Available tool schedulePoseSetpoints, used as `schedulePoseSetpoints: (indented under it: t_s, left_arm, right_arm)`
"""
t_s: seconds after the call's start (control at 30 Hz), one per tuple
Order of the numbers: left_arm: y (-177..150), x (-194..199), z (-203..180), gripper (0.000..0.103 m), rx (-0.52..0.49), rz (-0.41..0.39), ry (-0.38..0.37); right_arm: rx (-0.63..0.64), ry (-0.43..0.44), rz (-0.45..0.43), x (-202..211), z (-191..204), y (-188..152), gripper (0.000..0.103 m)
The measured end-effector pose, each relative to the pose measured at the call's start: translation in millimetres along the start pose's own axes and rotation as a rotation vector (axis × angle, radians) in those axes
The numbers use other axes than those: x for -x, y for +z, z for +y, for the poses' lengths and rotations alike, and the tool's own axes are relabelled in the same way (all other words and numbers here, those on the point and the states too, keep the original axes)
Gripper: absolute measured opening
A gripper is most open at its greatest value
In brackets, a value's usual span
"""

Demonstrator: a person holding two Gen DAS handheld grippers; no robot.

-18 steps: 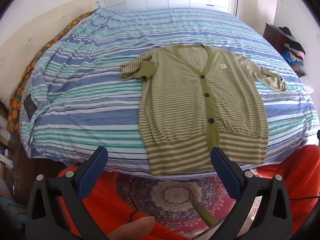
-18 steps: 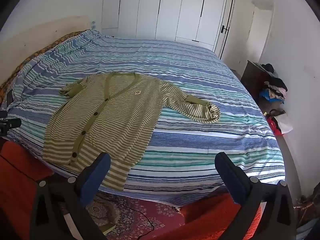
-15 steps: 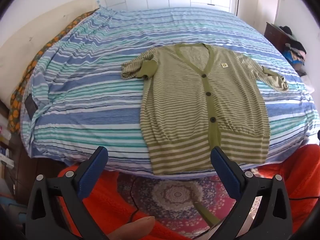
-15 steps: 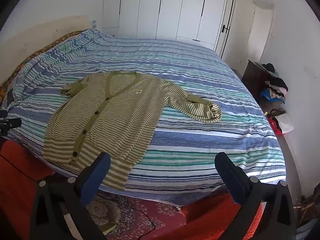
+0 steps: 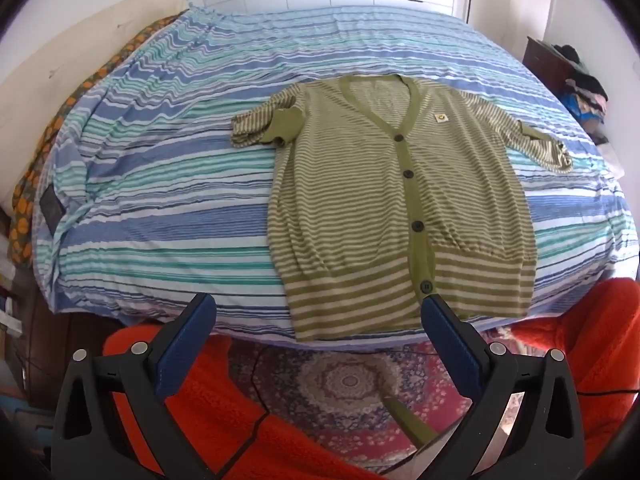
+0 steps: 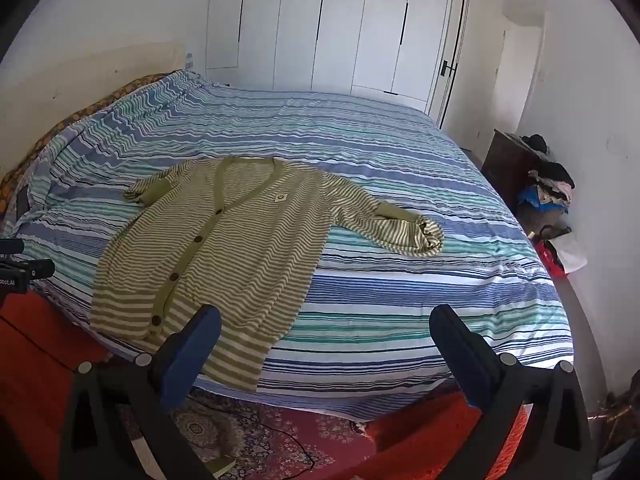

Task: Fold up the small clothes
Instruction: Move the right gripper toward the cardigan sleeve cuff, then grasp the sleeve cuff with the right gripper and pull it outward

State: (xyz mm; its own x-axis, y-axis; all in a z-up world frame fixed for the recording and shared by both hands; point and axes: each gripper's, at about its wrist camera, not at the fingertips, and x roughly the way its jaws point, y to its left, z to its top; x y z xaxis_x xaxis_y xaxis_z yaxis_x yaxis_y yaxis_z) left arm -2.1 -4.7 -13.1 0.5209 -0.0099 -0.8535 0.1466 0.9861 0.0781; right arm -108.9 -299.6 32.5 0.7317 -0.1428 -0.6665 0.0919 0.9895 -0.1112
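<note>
My left tongs [image 5: 318, 314] and right tongs [image 6: 326, 326] both stand wide apart with nothing between the pads, hanging over the foot of the bed [image 5: 168, 184] and not yet touching cloth. The cardigan [image 5: 396, 200] lies face up and buttoned on the striped cover, its hem just at the near edge, collar away from me. One sleeve [image 5: 260, 124] is bunched beside the left shoulder; the other sleeve [image 6: 400, 228] trails out to the right, its cuff doubled back.

I judge the folding has not begun, so the step in hand is the first grasp. To do it well, I would take the sleeves first: left tongs onto the bunched sleeve, right tongs onto the trailing one, pinching only the sleeve's knit and not the cover beneath. Come in low and shallow, since the cover is soft and will gather into the pads easily. Lay each sleeve flat across the chest before touching the hem. The knit looks thin and stretchy; pull gently, or the body will skew and slide off the edge.
</note>
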Motion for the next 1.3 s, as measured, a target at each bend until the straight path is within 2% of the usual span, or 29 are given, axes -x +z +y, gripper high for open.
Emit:
schedulePoseSetpoints:
  t_s: [0.23, 0.43, 0.53, 0.6, 0.63, 0.67, 0.73, 0.87, 1.0, 1.1, 1.13, 1.17, 1.3]
  left_arm:
    - [2, 0, -10, 0.102, -0.001, 0.01, -0.044]
    - [5, -7, -18, 0.102, -0.022, 0.033, -0.039]
    - [5, -11, -17, 0.102, -0.021, 0.047, -0.045]
    - [6, -13, -17, 0.102, -0.025, 0.053, -0.033]
    - [6, -14, -17, 0.102, -0.027, 0.056, -0.025]
    - [6, -14, -16, 0.102, -0.024, 0.057, -0.016]
    - [6, -13, -13, 0.102, -0.012, 0.06, 0.002]
    - [3, -15, -4, 0.102, 0.029, 0.087, 0.041]
    - [-1, -22, 4, 0.102, 0.053, 0.128, 0.087]
    - [-3, -29, 7, 0.102, 0.054, 0.157, 0.112]
    - [-4, -31, 7, 0.102, 0.051, 0.166, 0.117]
    - [-4, -33, 5, 0.102, 0.048, 0.172, 0.12]
    - [1, -38, -4, 0.102, 0.024, 0.174, 0.098]
  right_arm:
    - [-0.042, 0.104, 0.051, -15, -8, 7, 0.103]
    - [-0.012, 0.135, 0.038, -26, -9, 19, 0.103]
    - [0.015, 0.11, 0.016, -55, -39, 40, 0.103]
    - [0.065, 0.021, 0.024, -97, -67, 57, 0.101]
    - [0.085, -0.009, 0.04, -121, -80, 65, 0.092]
    - [0.113, -0.032, 0.066, -152, -94, 76, 0.079]
    - [0.165, -0.053, 0.123, -205, -112, 94, 0.066]
    - [0.274, -0.014, 0.254, -305, -120, 121, 0.061]
    - [0.329, -0.035, 0.402, -378, -116, 117, 0.06]
    - [0.3, -0.046, 0.446, -404, -131, 110, 0.039]
    - [0.266, -0.039, 0.439, -405, -138, 110, 0.016]
    - [0.216, -0.033, 0.416, -401, -148, 112, 0.007]
    - [-0.067, -0.017, 0.234, -350, -202, 126, 0.007]
